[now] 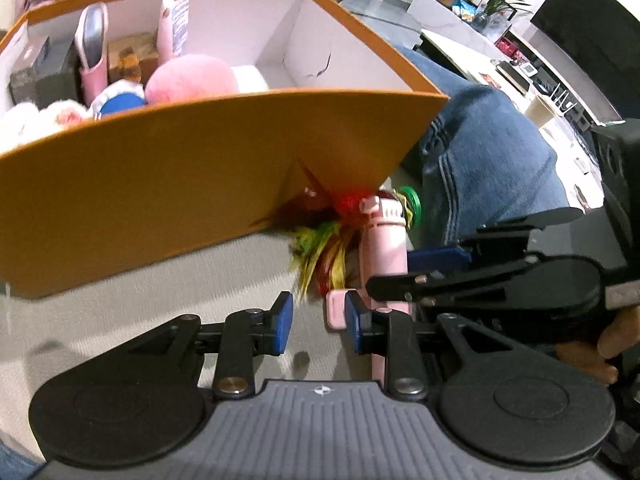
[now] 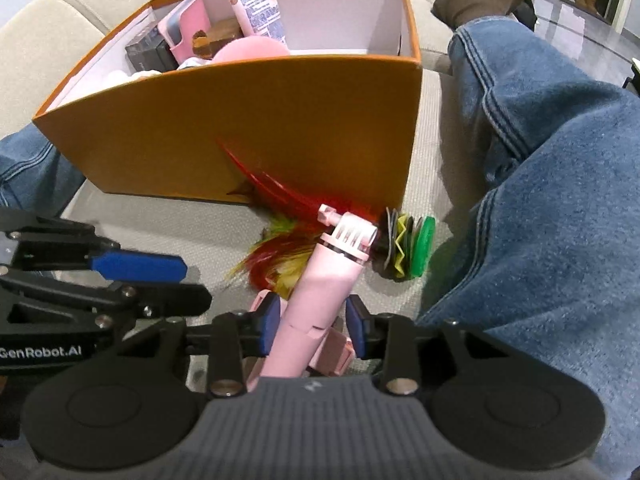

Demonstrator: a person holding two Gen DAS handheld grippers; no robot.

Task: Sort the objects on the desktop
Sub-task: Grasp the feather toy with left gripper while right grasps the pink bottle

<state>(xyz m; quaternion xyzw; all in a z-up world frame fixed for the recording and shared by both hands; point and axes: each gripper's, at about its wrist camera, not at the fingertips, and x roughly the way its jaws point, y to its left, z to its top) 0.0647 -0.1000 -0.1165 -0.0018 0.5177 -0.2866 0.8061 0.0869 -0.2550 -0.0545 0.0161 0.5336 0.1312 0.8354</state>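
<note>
I note the pink handheld device [image 2: 320, 300] lying on the beige cushion [image 2: 168, 224], its slotted head pointing toward the orange box [image 2: 248, 128]. My right gripper [image 2: 312, 330] straddles its body with pads to either side; I cannot tell if they press it. Red and yellow feathers [image 2: 280, 216] lie beside the head against the box wall, and a green-capped folded paper toy [image 2: 412, 248] sits just past it. My left gripper [image 1: 319, 322] stands narrowly parted, holding nothing, just left of the device [image 1: 384, 248]. A denim-clad leg [image 2: 540, 200] lies to the right.
</note>
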